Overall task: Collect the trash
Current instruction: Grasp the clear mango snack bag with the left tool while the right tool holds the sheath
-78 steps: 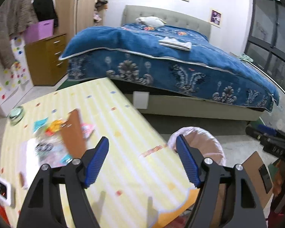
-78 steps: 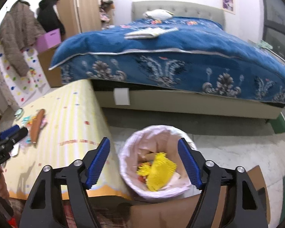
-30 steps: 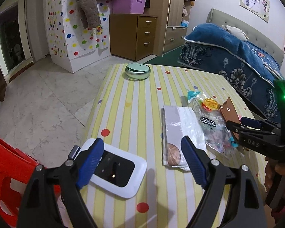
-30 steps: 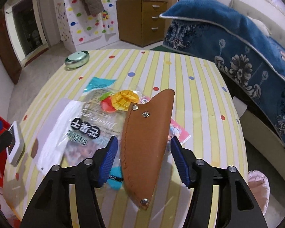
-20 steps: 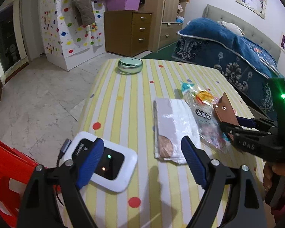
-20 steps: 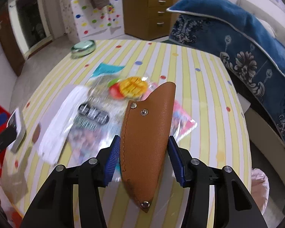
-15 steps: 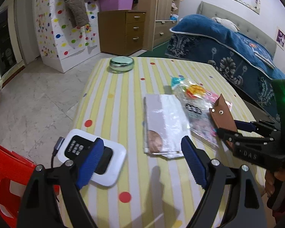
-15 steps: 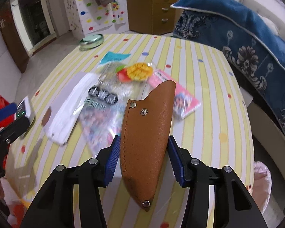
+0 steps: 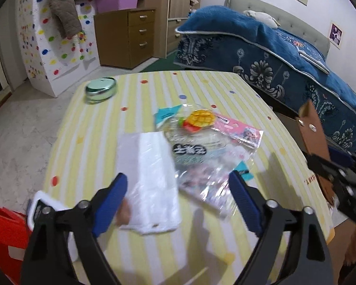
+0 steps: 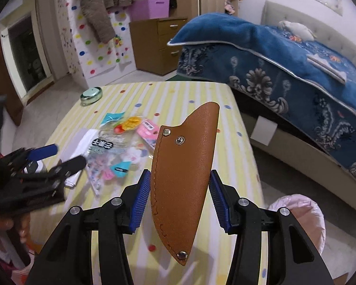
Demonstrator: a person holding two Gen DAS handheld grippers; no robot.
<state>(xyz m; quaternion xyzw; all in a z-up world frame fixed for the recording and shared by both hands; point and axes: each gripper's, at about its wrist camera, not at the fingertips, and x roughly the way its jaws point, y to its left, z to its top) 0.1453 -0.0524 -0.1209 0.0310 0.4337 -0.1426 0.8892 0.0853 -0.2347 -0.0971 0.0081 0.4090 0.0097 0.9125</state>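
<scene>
Trash lies on the yellow striped table: a white wrapper, a clear printed snack bag and a pink packet. My left gripper hovers over the white wrapper and the bag. Its jaws are wide apart and closing a little, with the pads touching nothing. My right gripper is shut on a brown leather sheath, held upright above the table's near edge. In the left wrist view the sheath shows at the right.
A pink-lined bin stands on the floor right of the table. A green round tin sits at the table's far left, and a white device at the near left corner. A red chair and a blue bed flank the table.
My left gripper slid right, from over the white device to over the wrappers. My right gripper closed on the sheath, lifted it off the table and drew back.
</scene>
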